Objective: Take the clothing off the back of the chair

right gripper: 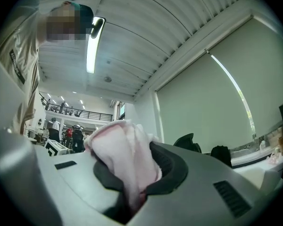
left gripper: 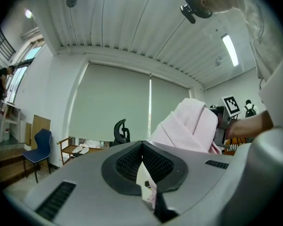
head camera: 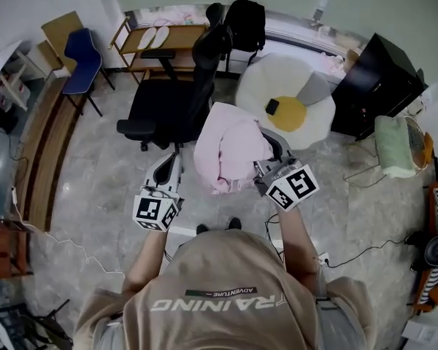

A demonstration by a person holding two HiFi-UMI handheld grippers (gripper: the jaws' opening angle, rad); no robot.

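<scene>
**A:** Where is the pink garment (head camera: 230, 152)?

**B:** Off the black office chair (head camera: 171, 97). It hangs in the air between the two grippers, in front of the person. In the head view its upper part overlaps the near edge of the chair's seat. The left gripper view, though, shows the chair (left gripper: 120, 131) well behind it, over by the window blind (left gripper: 113, 102), with its back bare.

**A:** Which gripper holds it?

**B:** Both. The right gripper (right gripper: 132, 173) has its jaws nearly together, clamped on a thick fold of the cloth (right gripper: 125, 149) that bulges up out of the pads. From above, that gripper (head camera: 258, 168) meets the garment's right edge.

**A:** And the left?

**B:** The left gripper (left gripper: 146, 178) has its jaws pressed together on a thin pale strip of the same cloth, which has a small dark mark on it. Only a sliver shows between the pads. The bulk of the garment (left gripper: 188, 126) rises to the right of them. In the head view the left gripper (head camera: 172, 162) is near the garment's left edge.

**A:** How does the cloth lie?

**B:** Bunched and folded, draping down below the two grips.

**A:** Anything else close by?

**B:** A round white cushion with a yellow centre (head camera: 314, 119) lies on the floor (head camera: 102, 173) to the right of the chair, just beyond the garment.
</scene>
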